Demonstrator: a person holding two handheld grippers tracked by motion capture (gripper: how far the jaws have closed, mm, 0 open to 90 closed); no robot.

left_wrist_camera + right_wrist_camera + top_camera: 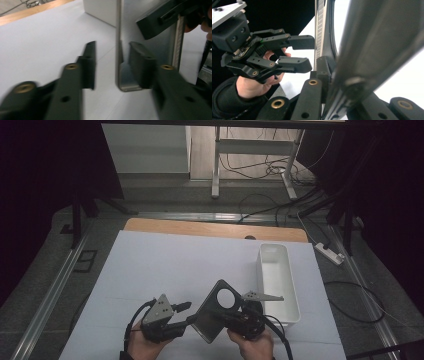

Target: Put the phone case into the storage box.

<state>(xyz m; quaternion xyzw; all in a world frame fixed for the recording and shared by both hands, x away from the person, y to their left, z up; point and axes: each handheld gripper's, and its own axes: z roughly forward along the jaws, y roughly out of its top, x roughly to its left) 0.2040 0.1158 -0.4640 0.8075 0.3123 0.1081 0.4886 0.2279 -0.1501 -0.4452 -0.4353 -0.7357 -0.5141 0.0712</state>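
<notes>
While the flat grey metal plate with a round hole (218, 309) stands tilted on its lower edge near the front of the white-covered counter (165, 265), the right tongs (234, 316) are clamped on it; in the right gripper view the jaws bite its edge, pads pressed against the metal. The left tongs (187, 312) sit just beside the plate's lower left edge with jaws apart. In the left gripper view the plate's thin edge runs between the two black fingers (88, 65), and neither pad presses on it. No earlier look to compare.

The empty white plastic rectangular bin (278, 282) sits to the right of the plate, close by.

Risks, as I judge them:
- One grip at one edge carries the whole plate. If the right wrist rolls, the plate may pivot in the pads and slip.
- If the left tongs close off-centre, they could push the edge sideways instead of pinching it.
- The lower corner could drag on the counter cover and snag the sheet.
- A swing to the right could knock the bin.
</notes>
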